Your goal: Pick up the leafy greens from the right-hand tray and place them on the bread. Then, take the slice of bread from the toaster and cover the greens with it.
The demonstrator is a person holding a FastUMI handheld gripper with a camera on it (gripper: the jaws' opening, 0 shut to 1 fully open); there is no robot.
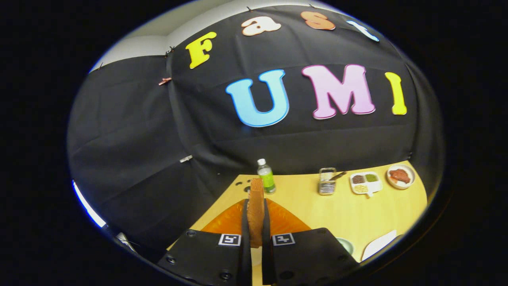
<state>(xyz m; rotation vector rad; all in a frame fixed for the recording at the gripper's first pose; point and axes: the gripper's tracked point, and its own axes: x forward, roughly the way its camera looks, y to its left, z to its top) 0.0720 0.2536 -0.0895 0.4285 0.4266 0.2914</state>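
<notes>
Wooden table [341,210] under black cloth wall [158,159]; hand-held gripper [256,230] clamps bread slice [256,206] upright.

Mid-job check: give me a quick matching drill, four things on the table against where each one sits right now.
Things:
1. slice of bread
2. green bottle
3. divided tray
4. round plate

Places:
A. at the table's far right end, holding something reddish-brown
B. held edge-on between the fingers of the gripper
C. between the wire rack and the round plate
D. upright at the table's back edge, just beyond the bread

Pairs: 1-B, 2-D, 3-C, 4-A
</notes>
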